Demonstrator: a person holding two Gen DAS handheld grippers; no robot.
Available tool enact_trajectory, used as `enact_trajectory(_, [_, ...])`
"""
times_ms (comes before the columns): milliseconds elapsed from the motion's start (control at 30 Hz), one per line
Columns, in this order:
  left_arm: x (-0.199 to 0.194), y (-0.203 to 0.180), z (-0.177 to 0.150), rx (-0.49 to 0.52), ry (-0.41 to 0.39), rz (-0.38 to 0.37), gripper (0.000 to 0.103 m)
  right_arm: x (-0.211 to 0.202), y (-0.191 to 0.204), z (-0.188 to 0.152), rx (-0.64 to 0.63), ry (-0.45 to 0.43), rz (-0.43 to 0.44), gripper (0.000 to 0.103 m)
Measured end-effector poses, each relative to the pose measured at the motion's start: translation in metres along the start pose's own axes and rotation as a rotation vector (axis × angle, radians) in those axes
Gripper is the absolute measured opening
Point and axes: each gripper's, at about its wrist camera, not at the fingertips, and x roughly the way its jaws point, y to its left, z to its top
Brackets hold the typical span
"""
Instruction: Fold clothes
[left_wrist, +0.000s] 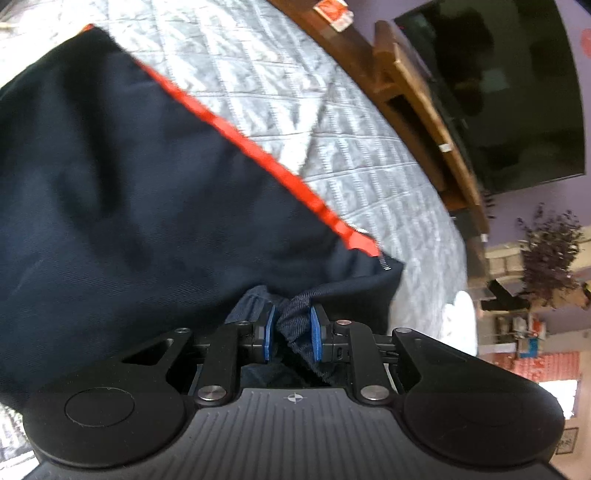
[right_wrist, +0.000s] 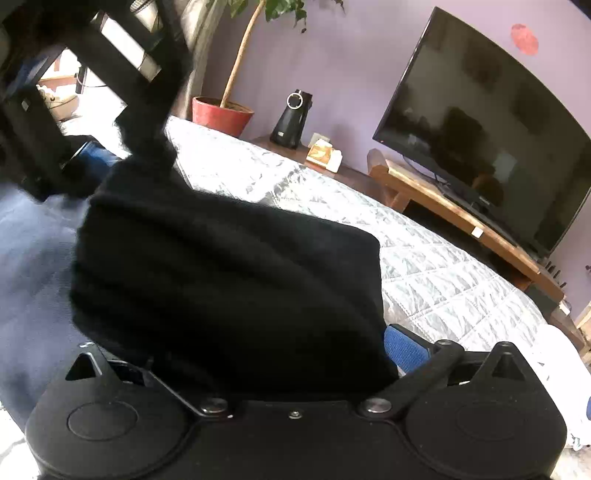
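- Dark fabric (right_wrist: 229, 288) hides the right gripper's (right_wrist: 258, 354) left finger; its jaws stand wide apart.
- Left gripper (left_wrist: 291, 334) is clamped on the navy garment's (left_wrist: 147, 192) bunched edge, cloth spreading ahead.

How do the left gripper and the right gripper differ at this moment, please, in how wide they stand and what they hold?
The left gripper is nearly closed, while the right gripper stands wide.
The left gripper pinches a bunched edge of the navy garment between its blue pads; dark cloth fills the right gripper's gap, and no pad visibly presses it.
Both point down toward the quilted bed cover.
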Motion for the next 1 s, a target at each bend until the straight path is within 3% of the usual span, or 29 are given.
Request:
enact_trajectory(200, [0.007, 0.008, -0.005, -0.009, 0.016, 0.064, 0.026, -0.005, 0.005, 0.005, -0.085, -0.012, 0.06, 0.102])
enact_trajectory(367, [0.006, 0.01, -0.006, -0.005, 0.023, 0.079, 0.028, -0.032, 0.037, -0.012, -0.459, -0.138, -0.029, 0.102])
enact_trajectory(600, [0.005, 0.011, -0.008, 0.004, 0.023, 0.101, 0.03, -0.054, 0.058, -0.033, -0.725, -0.31, -0.098, 0.097])
enact_trajectory(700, [0.003, 0.012, -0.008, -0.001, 0.024, 0.101, 0.03, -0.047, 0.058, -0.04, -0.826, -0.364, -0.068, 0.084])
enact_trajectory(933, [0.0, 0.011, -0.008, 0.0, 0.028, 0.101, 0.032, -0.02, 0.053, -0.022, -1.069, -0.349, 0.091, 0.085])
enact_trajectory(1000, [0.0, 0.011, -0.007, -0.005, 0.026, 0.101, 0.032, -0.017, 0.051, -0.021, -1.119, -0.344, 0.134, 0.064])
